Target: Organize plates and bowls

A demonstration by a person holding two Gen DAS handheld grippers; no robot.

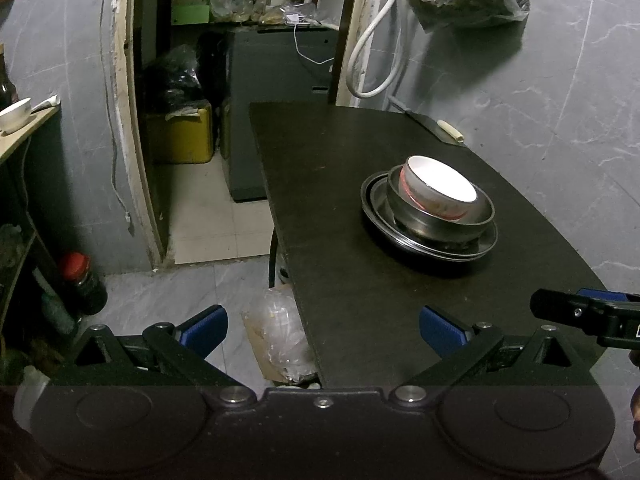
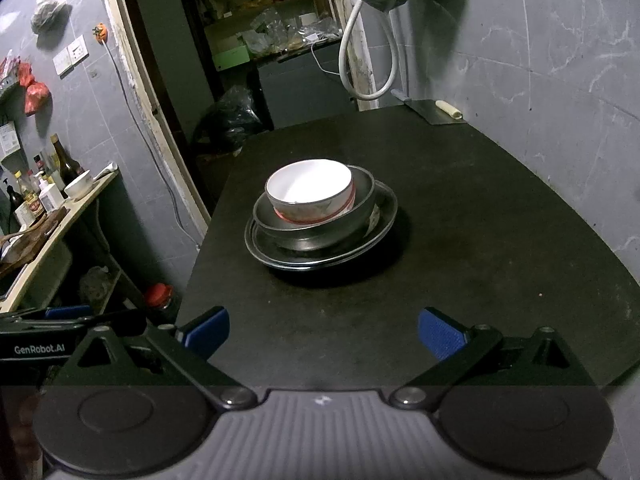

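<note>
**Stack sits mid-table, both grippers empty**

White bowl (image 2: 310, 188) nests in a metal bowl (image 2: 316, 220) on plates (image 2: 320, 256) mid-table (image 2: 480, 240). Both the left gripper (image 1: 323, 330) and right gripper (image 2: 323, 332) hover spread, unobstructed. Possibly a cleaver (image 2: 434, 111) lies at the far edge.

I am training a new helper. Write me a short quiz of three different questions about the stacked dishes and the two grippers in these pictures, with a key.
1. True or false: the white bowl sits inside the metal bowl.
2. What lies under the metal bowl? A) a cutting board B) metal plates C) a towel
3. Fill in: both the left gripper and the right gripper are ____ and hold nothing.

Key
1. True.
2. B; the plates rest on the dark table.
3. Open.
</note>
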